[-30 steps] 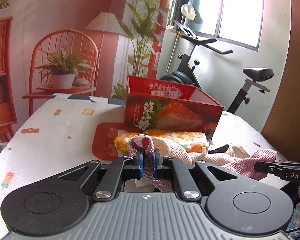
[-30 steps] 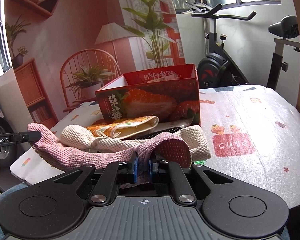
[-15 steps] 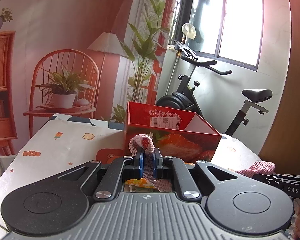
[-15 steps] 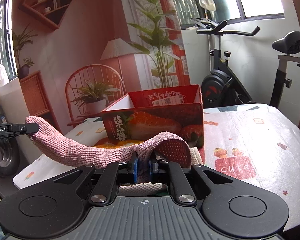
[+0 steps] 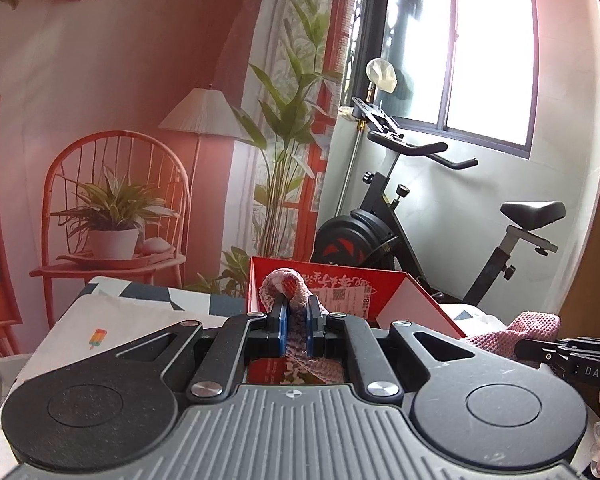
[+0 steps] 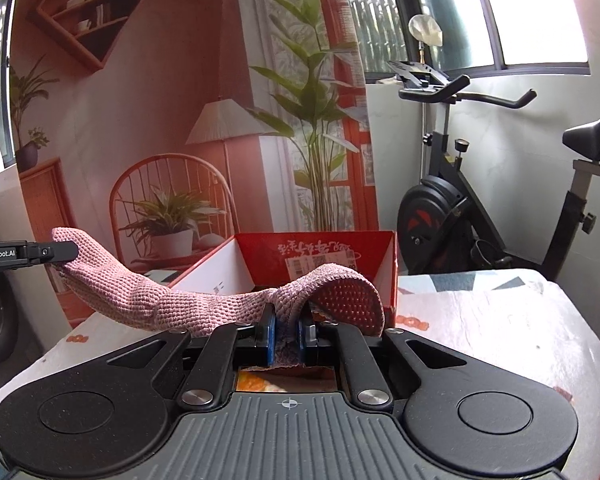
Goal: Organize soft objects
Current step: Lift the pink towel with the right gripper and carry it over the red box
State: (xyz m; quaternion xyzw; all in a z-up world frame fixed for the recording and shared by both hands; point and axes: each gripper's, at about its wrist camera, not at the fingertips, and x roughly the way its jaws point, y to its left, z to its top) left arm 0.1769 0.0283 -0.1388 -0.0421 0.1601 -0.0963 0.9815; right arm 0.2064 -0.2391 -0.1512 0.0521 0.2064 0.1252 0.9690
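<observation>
A pink knitted cloth [image 6: 172, 300] hangs stretched in the air between both grippers. My left gripper [image 5: 295, 320] is shut on one end of the pink cloth [image 5: 284, 284], which bunches above the blue pads. My right gripper [image 6: 287, 330] is shut on the other end, whose red dotted underside folds over to the right. In the left wrist view the right gripper's tip shows at far right with pink cloth [image 5: 528, 332] in it. In the right wrist view the left gripper's tip [image 6: 56, 254] shows at far left. Behind stands an open red strawberry box [image 6: 320, 260], also red box [image 5: 380, 296].
The table with a patterned white cover [image 6: 500, 328] lies below. An orange patterned cloth [image 6: 256, 384] shows under the right gripper. An exercise bike [image 5: 400, 216] stands behind the table by the window. A wall backdrop with chair and plants is at the rear.
Both grippers have risen with the pink cloth, lifting it off the pile of cloths on the table. The cream and orange cloths have dropped out of view; the box now sits lower in both views.
</observation>
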